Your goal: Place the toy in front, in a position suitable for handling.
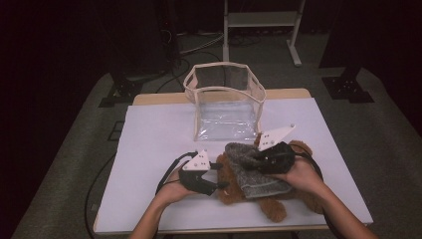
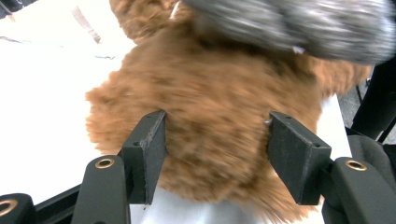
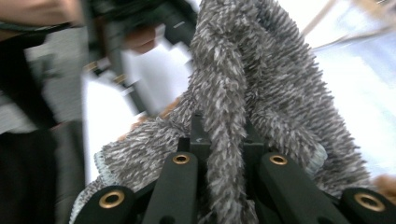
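Both forearms came in low over the desk [image 1: 149, 129]. The left gripper [image 1: 211, 183] lay level, its jaws half open astride the brown teddy bear [image 2: 219, 107] lying near the front edge. The right gripper [image 1: 259, 155], tilted down, pinched the grey fuzzy garment [image 3: 261, 79] draped over the bear.

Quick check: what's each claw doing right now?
Left claw: around the brown plush toy; grip unclear.
Right claw: shut on the grey fuzzy cloth.
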A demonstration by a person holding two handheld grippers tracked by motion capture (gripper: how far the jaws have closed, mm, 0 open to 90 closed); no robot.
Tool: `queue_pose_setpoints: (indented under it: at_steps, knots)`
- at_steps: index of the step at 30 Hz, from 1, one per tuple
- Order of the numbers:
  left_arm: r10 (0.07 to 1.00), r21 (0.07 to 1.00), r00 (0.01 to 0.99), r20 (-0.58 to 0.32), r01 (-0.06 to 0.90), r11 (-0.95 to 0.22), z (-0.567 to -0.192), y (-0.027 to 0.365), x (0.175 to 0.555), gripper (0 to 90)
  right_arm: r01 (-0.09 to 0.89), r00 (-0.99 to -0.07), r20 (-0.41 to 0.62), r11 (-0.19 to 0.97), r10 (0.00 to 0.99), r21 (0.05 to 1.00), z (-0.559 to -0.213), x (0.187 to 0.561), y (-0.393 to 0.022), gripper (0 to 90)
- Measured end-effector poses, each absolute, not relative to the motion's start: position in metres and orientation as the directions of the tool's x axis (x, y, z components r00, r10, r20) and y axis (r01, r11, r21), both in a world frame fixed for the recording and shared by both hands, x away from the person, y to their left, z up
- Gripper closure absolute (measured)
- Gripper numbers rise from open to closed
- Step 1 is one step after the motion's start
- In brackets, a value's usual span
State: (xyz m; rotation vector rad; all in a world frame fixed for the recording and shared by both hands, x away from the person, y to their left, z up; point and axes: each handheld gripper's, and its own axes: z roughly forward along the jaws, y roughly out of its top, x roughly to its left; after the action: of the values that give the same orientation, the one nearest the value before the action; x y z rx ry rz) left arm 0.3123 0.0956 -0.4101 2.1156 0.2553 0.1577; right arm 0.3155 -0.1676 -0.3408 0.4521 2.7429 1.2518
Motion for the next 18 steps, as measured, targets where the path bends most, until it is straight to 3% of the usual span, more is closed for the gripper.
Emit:
queue_pose_setpoints:
  at_steps: [11,18]
  knots:
    - [0.198,0.841,0.980,0.009,0.100,-0.531,-0.414,0.089,0.306,39.4,0.174,-0.970,0.001,0.691,0.244,0.701,-0.343,0.316,-0.130,80.7]
    - [0.190,0.843,0.982,0.018,0.087,-0.531,-0.414,0.090,0.305,39.8,0.238,-0.953,0.042,0.658,0.299,0.714,-0.340,0.317,-0.173,80.5]
